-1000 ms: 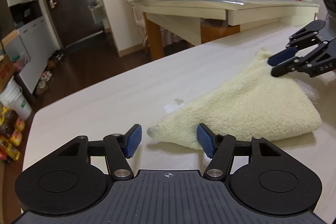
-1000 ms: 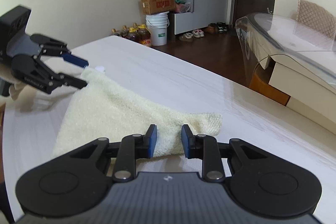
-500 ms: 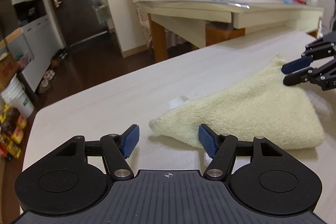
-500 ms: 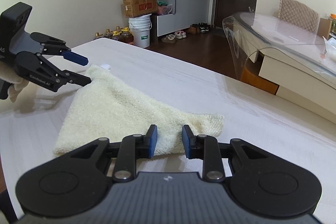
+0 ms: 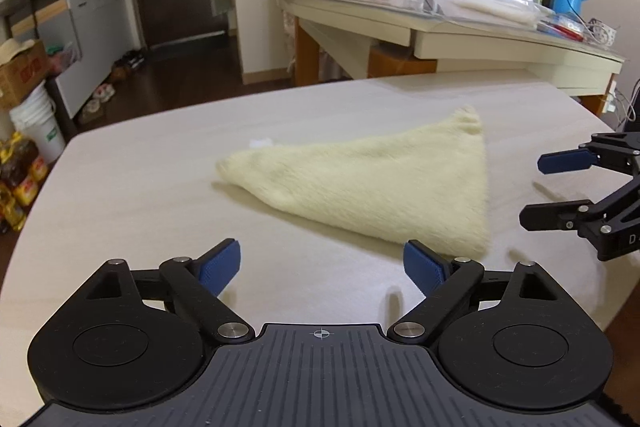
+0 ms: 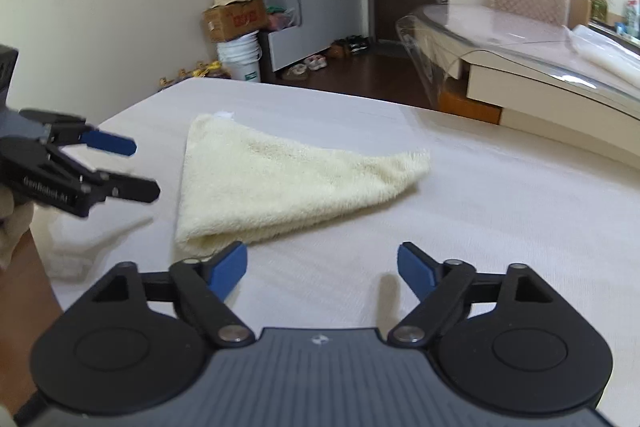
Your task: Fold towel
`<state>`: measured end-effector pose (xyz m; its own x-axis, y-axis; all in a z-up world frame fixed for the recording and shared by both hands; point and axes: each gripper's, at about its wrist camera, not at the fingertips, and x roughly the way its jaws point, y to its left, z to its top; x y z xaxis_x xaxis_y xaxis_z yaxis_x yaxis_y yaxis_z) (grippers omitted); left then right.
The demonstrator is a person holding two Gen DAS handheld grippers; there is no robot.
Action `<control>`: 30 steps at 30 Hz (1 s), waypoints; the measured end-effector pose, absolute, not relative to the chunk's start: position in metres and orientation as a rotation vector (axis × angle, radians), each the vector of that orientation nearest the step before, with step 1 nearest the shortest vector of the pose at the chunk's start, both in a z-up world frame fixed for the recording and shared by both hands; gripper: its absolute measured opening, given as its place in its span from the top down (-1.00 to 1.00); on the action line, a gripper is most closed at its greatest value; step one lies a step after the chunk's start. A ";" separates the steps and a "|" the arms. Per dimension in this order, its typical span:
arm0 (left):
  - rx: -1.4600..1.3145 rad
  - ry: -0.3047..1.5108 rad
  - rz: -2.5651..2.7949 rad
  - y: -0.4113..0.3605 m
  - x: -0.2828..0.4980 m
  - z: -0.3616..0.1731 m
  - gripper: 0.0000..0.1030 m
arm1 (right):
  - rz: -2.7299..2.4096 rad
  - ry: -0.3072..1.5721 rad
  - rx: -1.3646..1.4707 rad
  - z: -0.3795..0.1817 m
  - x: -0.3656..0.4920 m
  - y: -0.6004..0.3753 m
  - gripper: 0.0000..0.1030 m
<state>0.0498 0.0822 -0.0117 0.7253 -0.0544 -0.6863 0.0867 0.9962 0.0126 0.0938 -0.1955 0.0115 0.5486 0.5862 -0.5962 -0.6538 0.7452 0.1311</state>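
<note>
One towel folded triangular, two gaping tongs: left tongs, right tongs.

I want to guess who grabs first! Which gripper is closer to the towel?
About even. The left gripper and the right gripper both hang open just short of the towel, touching nothing.

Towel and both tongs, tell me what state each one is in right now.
towel: folded into a triangle, lying flat on the table, held by nothing.
left tongs: open wide, empty, clear of the towel.
right tongs: open wide, empty, just short of the towel's near edge.
</note>
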 end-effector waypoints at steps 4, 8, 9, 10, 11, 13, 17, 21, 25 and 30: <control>0.019 0.759 -0.068 0.076 0.044 -0.014 -0.80 | 0.722 0.652 -0.095 0.015 0.082 -0.196 -0.79; 0.020 0.755 -0.056 0.072 0.037 -0.013 -0.81 | 0.714 0.648 -0.092 0.015 0.074 -0.196 -0.80; 0.021 0.753 -0.056 0.071 0.036 -0.013 -0.81 | 0.711 0.648 -0.093 0.015 0.072 -0.196 -0.80; 0.020 0.752 -0.057 0.071 0.035 -0.012 -0.81 | 0.710 0.648 -0.090 0.015 0.071 -0.196 -0.80; 0.020 0.750 -0.057 0.071 0.034 -0.012 -0.81 | 0.709 0.649 -0.086 0.015 0.069 -0.197 -0.80; 0.019 0.747 -0.057 0.070 0.032 -0.011 -0.81 | 0.708 0.650 -0.087 0.015 0.067 -0.196 -0.80; 0.018 0.741 -0.058 0.070 0.029 -0.009 -0.81 | 0.707 0.650 -0.087 0.015 0.065 -0.195 -0.80; 0.023 0.728 -0.054 0.072 0.030 -0.007 -0.81 | 0.709 0.642 -0.064 0.016 0.068 -0.195 -0.78; 0.027 0.699 -0.041 0.079 0.034 0.000 -0.81 | 0.700 0.613 -0.035 0.027 0.098 -0.202 -0.60; 0.015 0.688 -0.022 0.089 0.047 0.003 -0.81 | 0.685 0.655 0.056 0.027 0.157 -0.208 -0.24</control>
<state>0.0466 0.0894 0.0027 0.7725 -0.0152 -0.6349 0.0248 0.9997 0.0063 0.1570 -0.2083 0.0273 0.5839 0.6033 -0.5433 -0.5695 0.7813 0.2554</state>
